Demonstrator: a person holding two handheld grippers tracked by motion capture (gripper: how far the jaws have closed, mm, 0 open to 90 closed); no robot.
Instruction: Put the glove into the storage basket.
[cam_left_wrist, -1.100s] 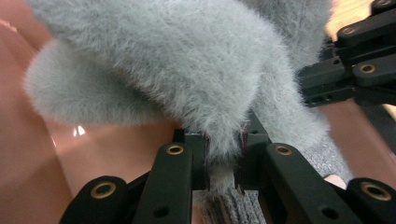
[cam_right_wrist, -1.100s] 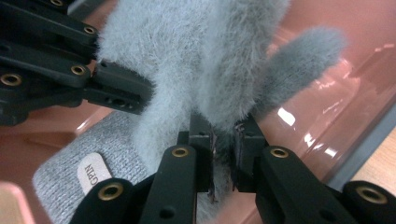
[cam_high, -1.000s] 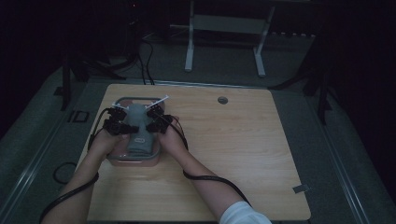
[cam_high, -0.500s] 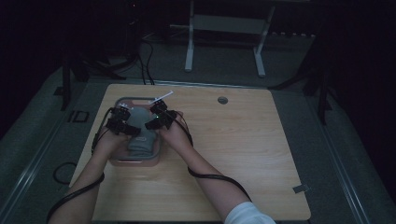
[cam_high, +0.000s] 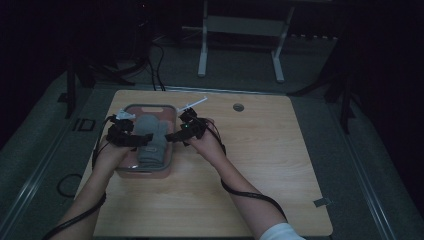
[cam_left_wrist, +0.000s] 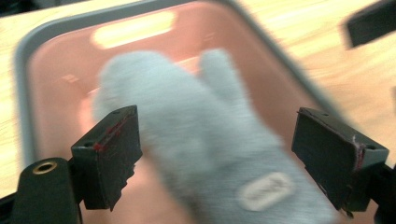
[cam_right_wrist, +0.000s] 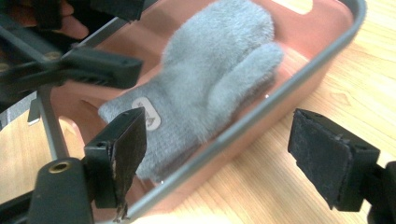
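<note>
Dark room all around, and down in the middle sits a pale wooden table (cam_high: 260, 165) with a pink basin (cam_high: 131, 170) near its left side. Inside that basin lies a grey mitten (cam_high: 150, 142), flat on its back, thumb sticking out to one side, a small pale label (cam_right_wrist: 148, 113) on the cuff. In the left gripper view the mitten (cam_left_wrist: 205, 140) is blurred, but it spreads across the basin floor between and beyond the two black jaws.

Left gripper (cam_high: 131, 136) hovers over the left part of the basin, and its jaws have just been opening; they stand wide, pads clear of the wool, gripping nothing. Right gripper (cam_high: 181, 131) is up at the basin's right rim, its jaws likewise just been opening and now spread wide with nothing pressed between them. In the right gripper view one jaw hangs over the basin's grey rim (cam_right_wrist: 289, 88), the other over bare wood outside it, and the mitten (cam_right_wrist: 210, 79) rests loose inside. The two grippers face each other across the basin, close but apart.
</note>
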